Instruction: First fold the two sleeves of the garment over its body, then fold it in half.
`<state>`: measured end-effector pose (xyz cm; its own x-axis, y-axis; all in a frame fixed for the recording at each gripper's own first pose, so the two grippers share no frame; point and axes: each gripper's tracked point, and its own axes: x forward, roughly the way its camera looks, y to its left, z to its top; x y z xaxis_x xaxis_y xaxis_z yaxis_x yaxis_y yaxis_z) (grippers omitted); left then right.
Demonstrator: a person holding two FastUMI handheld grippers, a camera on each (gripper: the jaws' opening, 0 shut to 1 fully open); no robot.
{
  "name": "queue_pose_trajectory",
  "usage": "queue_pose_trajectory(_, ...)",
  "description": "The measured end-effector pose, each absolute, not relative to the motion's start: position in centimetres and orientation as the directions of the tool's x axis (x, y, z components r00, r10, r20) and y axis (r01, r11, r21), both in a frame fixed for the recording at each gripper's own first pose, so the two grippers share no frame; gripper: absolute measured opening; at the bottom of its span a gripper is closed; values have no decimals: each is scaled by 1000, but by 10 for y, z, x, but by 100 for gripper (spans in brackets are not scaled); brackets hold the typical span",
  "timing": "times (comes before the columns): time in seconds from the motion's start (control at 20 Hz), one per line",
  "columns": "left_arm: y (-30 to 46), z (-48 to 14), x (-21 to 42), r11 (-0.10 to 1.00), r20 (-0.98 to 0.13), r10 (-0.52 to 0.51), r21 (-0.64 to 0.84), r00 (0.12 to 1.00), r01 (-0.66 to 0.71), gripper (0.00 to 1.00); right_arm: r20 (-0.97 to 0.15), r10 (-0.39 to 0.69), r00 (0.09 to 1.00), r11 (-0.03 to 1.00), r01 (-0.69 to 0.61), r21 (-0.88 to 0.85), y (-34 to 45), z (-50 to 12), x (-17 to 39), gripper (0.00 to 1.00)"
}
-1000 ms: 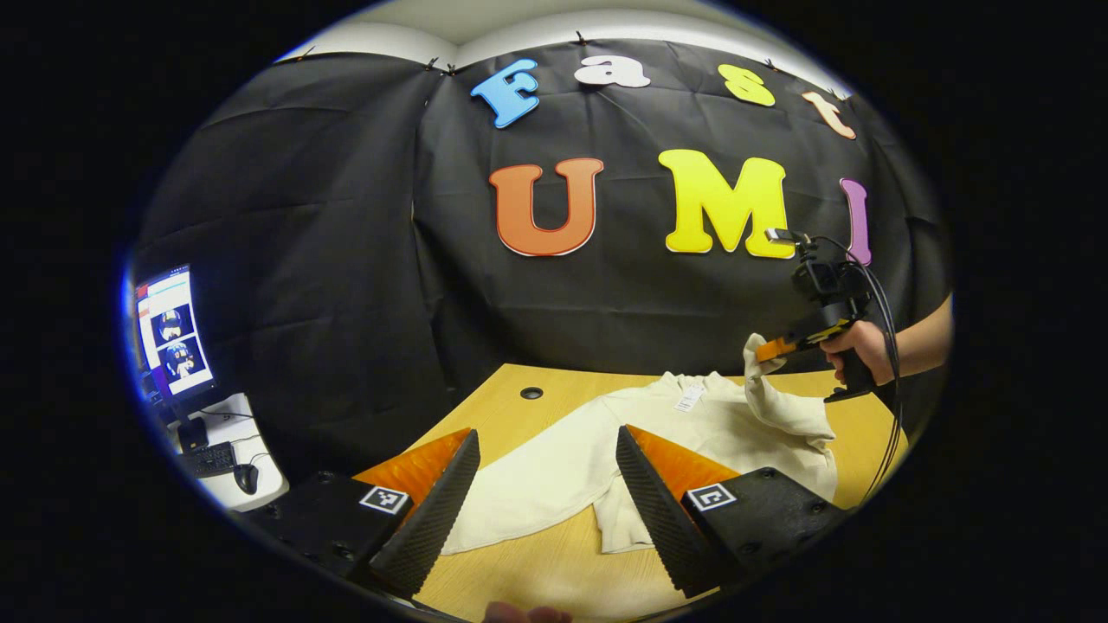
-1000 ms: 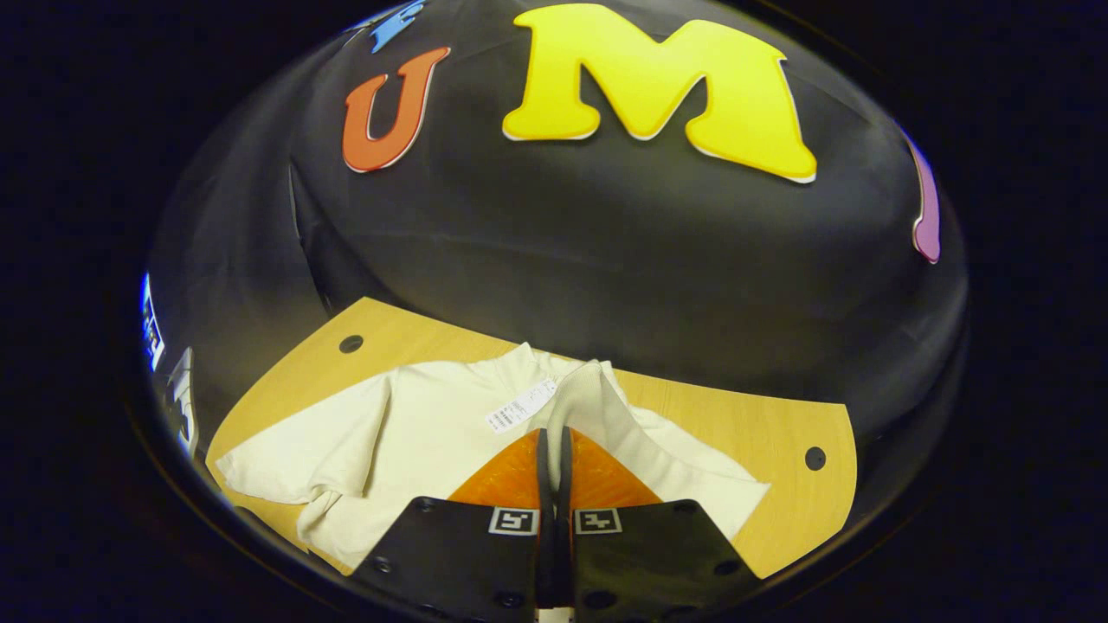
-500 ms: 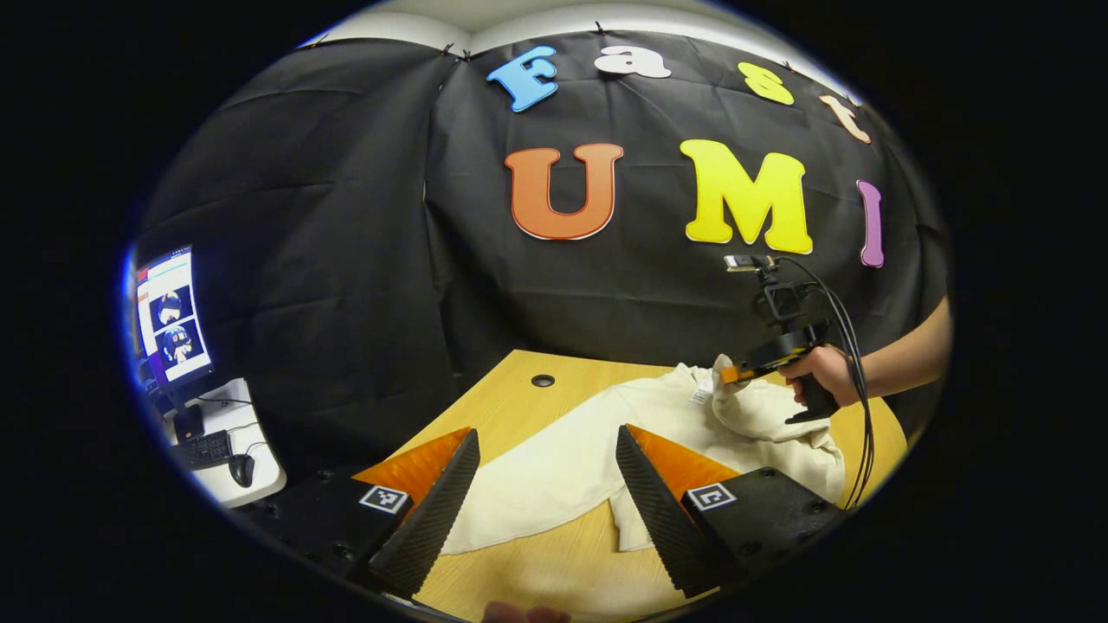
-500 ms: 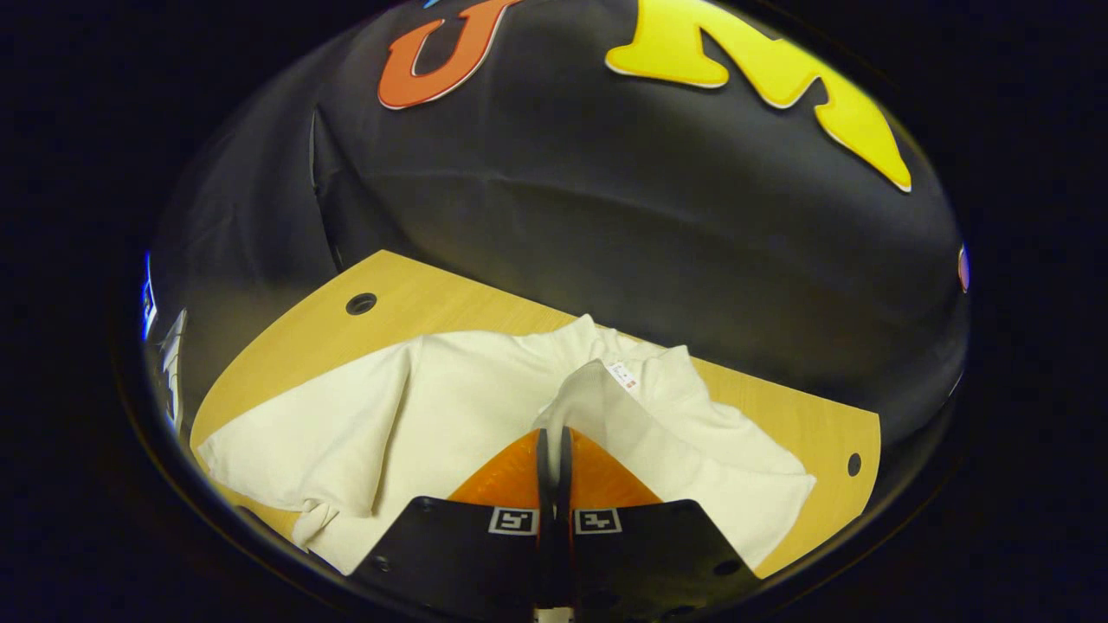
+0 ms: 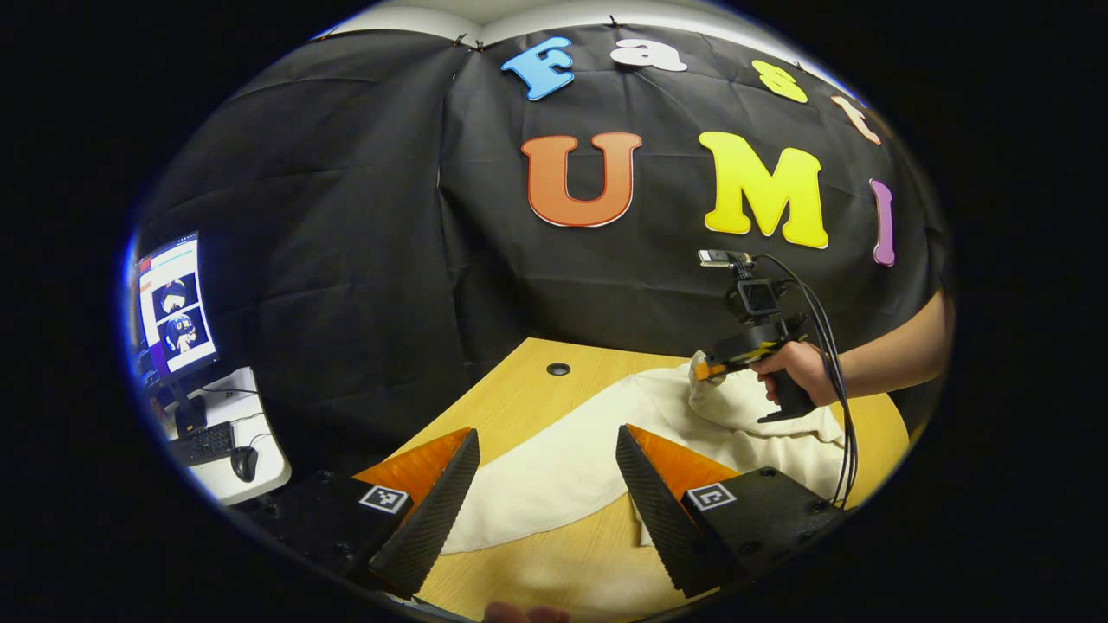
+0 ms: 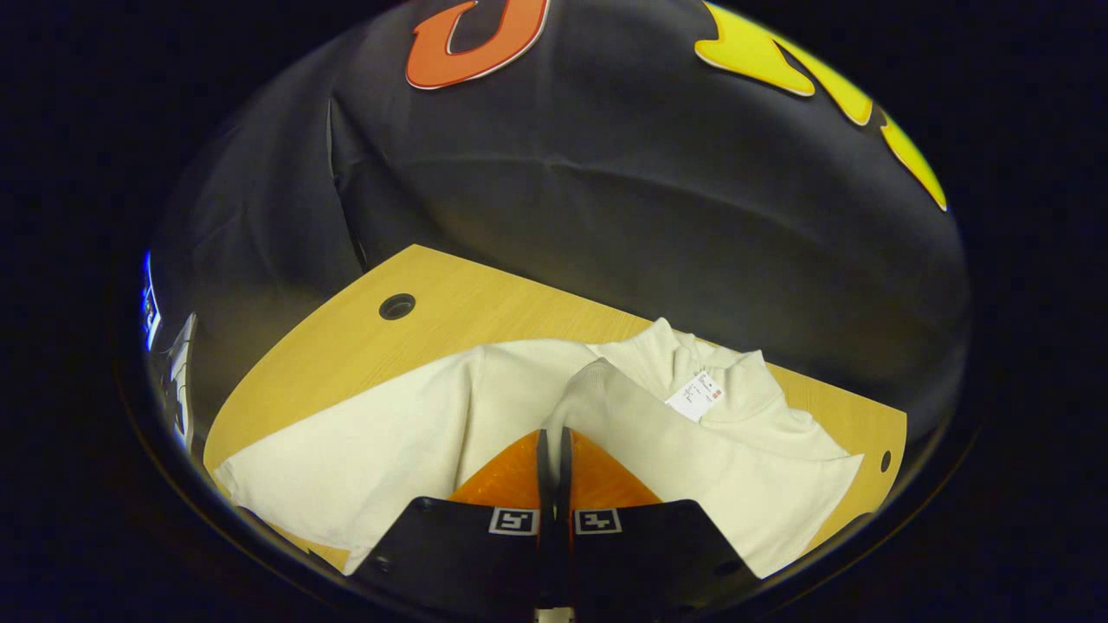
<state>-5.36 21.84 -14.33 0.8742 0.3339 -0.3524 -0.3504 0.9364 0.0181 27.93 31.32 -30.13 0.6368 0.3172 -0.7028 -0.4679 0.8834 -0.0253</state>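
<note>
A cream garment [image 5: 563, 459] [image 6: 389, 441] lies spread on the wooden table [image 5: 511, 398] [image 6: 467, 311]. My right gripper [image 6: 551, 437] is shut on the cuff of one sleeve [image 6: 623, 424], which is drawn across the garment's body near the collar and its white tag [image 6: 695, 395]. In the left gripper view the right gripper [image 5: 705, 370] shows farther off, held by a hand [image 5: 792, 368], with the sleeve [image 5: 736, 402] bunched under it. My left gripper [image 5: 545, 450] hangs open above the garment's near sleeve, with nothing between its fingers.
The table has round cable holes [image 5: 558, 369] [image 6: 397, 306] [image 6: 885, 460] near its far corners. A monitor [image 5: 176, 305], keyboard [image 5: 201, 444] and mouse [image 5: 245, 463] sit on a white desk at the left. A cable [image 5: 835, 346] hangs from the right gripper.
My right gripper has carried the sleeve cuff lower and further across the garment's body, toward the collar. My left gripper stayed open and shifted slightly.
</note>
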Motion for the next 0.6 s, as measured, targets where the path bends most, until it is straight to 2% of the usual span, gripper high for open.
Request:
queue_pose_trajectory(0.15,222,-143,-52,936,-349,336,21,875,-351,100,-745,288,602,892,-452,-21,328,-329,276,1)
queue_pose_trajectory(0.3,229,-144,-53,935,-350,343,32,872,-354,100,-734,300,610,890,-456,-15,347,-332,277,1)
queue_pose_trajectory(0.6,245,-153,-61,924,-363,364,23,858,-383,100,-703,394,592,841,-541,16,376,-322,267,14)
